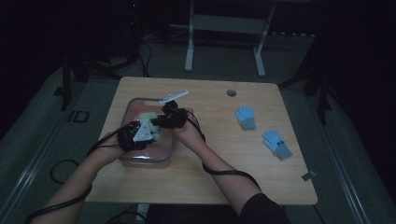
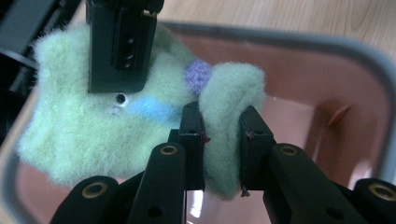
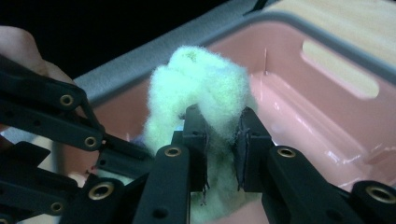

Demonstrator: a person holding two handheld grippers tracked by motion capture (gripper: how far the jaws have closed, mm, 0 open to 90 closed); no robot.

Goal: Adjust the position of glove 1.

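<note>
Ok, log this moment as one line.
left gripper: shut on green glove | right gripper: shut on same glove | place: over pink bin | two blue gloves: on table

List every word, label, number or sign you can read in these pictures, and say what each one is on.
"ID": pale marking on the floor left of the table; it reads roughly so in the dim light.
No other text is readable: none on the pink bin, the green fuzzy glove or the blue gloves.

High view looks down from above; both claw views sit close, sharing the pink bin [image 2: 299,65]
</note>
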